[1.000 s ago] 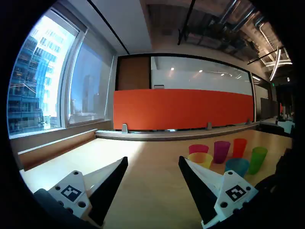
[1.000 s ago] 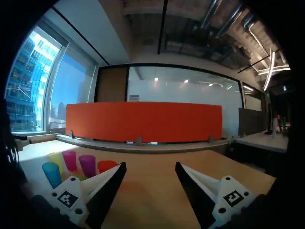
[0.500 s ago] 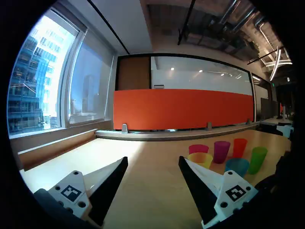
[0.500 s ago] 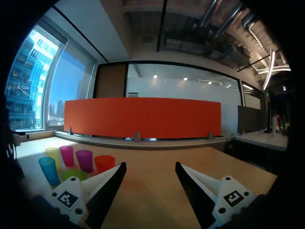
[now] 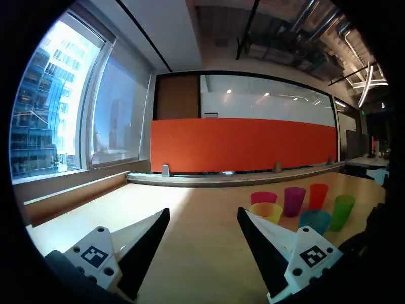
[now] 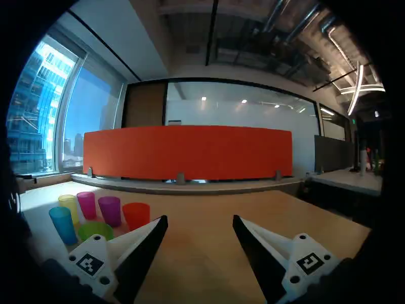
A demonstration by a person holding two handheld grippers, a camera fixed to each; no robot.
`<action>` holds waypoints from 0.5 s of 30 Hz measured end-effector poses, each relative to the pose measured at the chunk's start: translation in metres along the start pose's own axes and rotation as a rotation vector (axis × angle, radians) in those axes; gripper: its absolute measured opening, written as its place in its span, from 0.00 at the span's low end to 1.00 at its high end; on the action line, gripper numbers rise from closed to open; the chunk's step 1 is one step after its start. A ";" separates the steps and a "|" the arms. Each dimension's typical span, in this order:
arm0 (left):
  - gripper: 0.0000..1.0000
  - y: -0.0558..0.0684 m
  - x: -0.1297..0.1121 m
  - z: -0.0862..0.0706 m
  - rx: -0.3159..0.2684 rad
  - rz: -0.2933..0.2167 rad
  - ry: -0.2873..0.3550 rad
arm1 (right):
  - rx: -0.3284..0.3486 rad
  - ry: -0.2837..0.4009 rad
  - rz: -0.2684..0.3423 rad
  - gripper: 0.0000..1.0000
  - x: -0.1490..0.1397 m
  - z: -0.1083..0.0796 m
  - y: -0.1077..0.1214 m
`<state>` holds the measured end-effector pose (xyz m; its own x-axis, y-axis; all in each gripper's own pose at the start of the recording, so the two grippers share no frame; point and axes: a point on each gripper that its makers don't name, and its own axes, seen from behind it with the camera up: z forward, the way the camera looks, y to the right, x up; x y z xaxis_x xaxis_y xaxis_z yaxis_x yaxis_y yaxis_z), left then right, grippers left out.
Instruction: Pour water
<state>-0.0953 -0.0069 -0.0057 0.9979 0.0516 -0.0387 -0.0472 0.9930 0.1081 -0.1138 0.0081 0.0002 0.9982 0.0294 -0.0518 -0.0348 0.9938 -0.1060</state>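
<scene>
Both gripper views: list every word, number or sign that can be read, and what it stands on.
No words or numbers can be read.
Square black-and-white markers on the fingers of the left gripper and the right gripper: coded patterns, no letters.
Small white wall sign above the orange panel: too small to read.
On the cups: no print visible.
</scene>
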 end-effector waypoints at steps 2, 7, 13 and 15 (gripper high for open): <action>0.99 0.000 0.000 0.000 0.000 0.000 0.000 | 0.000 -0.001 0.000 1.00 0.000 0.000 0.000; 0.99 0.000 0.000 0.000 0.000 0.000 0.000 | 0.001 -0.001 0.004 0.99 0.001 0.001 0.001; 0.99 0.000 0.000 0.000 0.000 0.000 0.000 | 0.001 -0.001 0.004 1.00 0.000 0.000 0.002; 0.99 0.000 0.000 0.000 0.000 0.000 0.000 | 0.001 -0.002 0.005 0.99 0.000 0.000 0.002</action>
<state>-0.0953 -0.0069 -0.0057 0.9979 0.0517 -0.0385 -0.0473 0.9930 0.1082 -0.1139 0.0098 -0.0001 0.9981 0.0345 -0.0502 -0.0396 0.9937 -0.1048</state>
